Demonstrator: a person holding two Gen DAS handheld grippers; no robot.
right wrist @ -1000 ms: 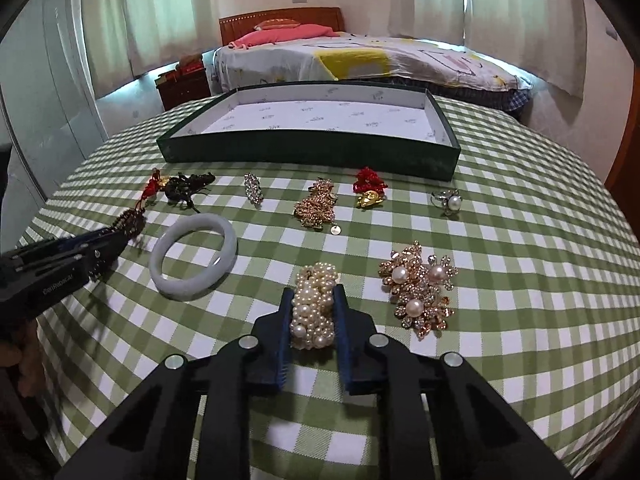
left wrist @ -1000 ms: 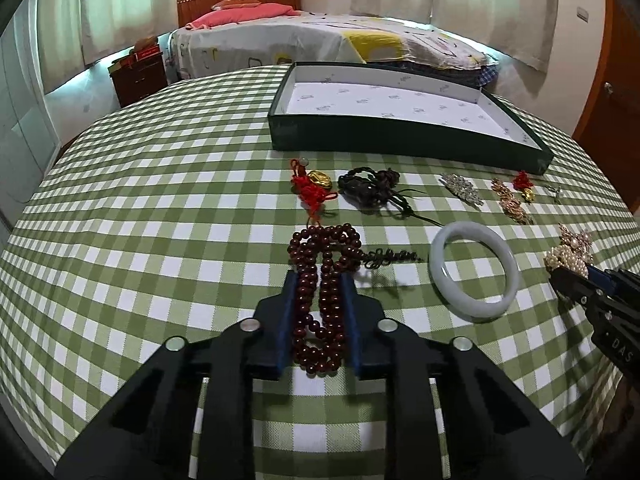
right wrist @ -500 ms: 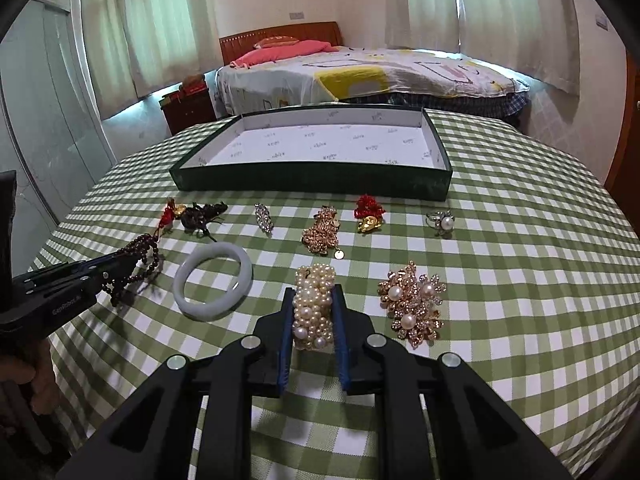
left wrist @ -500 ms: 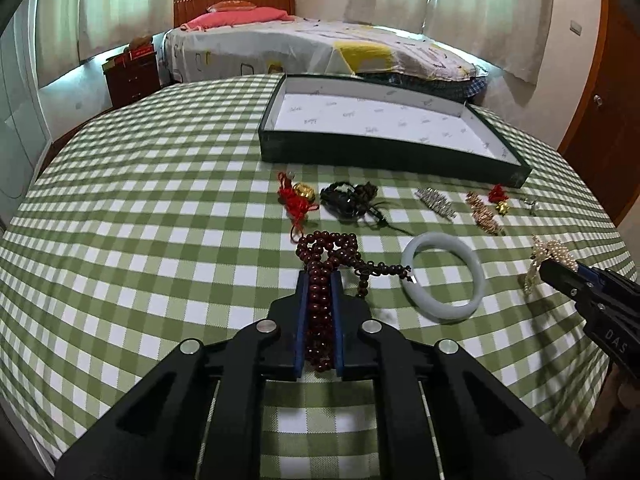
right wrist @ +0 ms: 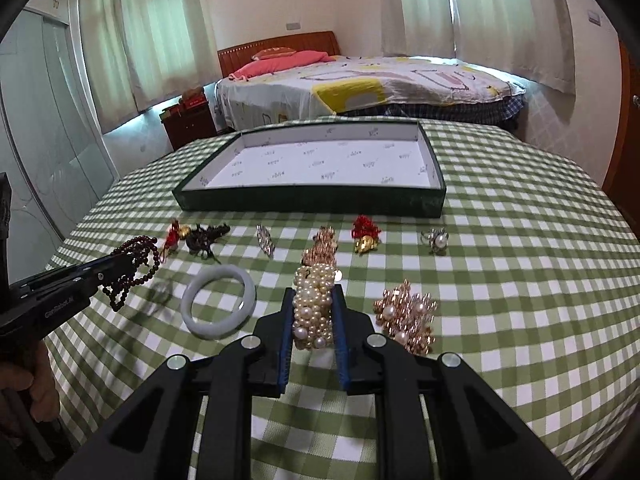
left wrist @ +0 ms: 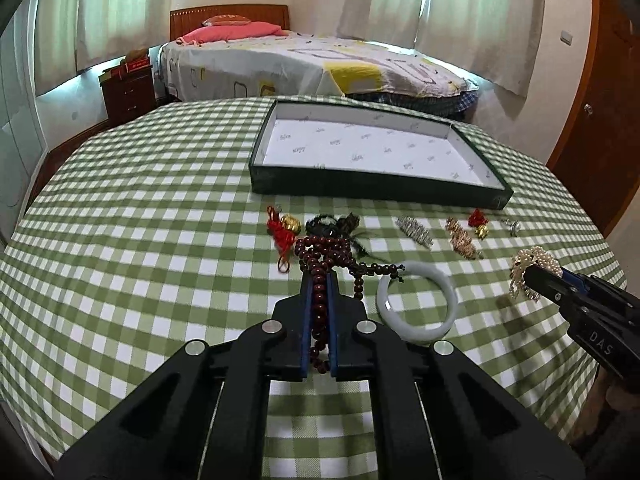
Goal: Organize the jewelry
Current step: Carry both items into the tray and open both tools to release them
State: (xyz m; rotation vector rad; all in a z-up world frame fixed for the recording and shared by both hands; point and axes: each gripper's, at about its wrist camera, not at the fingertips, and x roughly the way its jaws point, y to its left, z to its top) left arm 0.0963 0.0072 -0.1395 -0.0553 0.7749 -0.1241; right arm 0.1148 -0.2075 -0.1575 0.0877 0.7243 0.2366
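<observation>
— What is the biggest thing here, and how many of each?

— One round table [left wrist: 120, 208] under a green-and-white checked cloth. On it stands one shallow dark green box [right wrist: 312, 200], open, with a white printed lining and nothing lying in it.

— And the tools?

— Two. The left gripper [left wrist: 319, 280] has its jaws pressed together on one string of dark red beads [left wrist: 320, 256]; part of the string runs between the blue pads and the loops hang clear of the cloth in the right wrist view. The right gripper [right wrist: 314, 292] pinches one pearl bracelet [right wrist: 312, 304], which sits upright between its pads and also looks lifted off the table.

— What jewelry lies loose on the table?

— Going down in size: one pale jade bangle [right wrist: 218, 300], flat on the cloth between the two grippers. One gold brooch with pearls [right wrist: 406, 314], just beside the right gripper. One dark tangled cord piece [right wrist: 206, 236] and one red knotted charm with a gold bell [left wrist: 284, 228], close together on the left end of the row. One gold chain piece [right wrist: 322, 246], partly hidden behind the pearl bracelet. One red-and-gold charm [right wrist: 365, 236], one silver clip [right wrist: 265, 240], and one small pearl ring [right wrist: 435, 240] on the right end.

— Where does that row lie?

— Near the front wall of the box, apart from it.
</observation>
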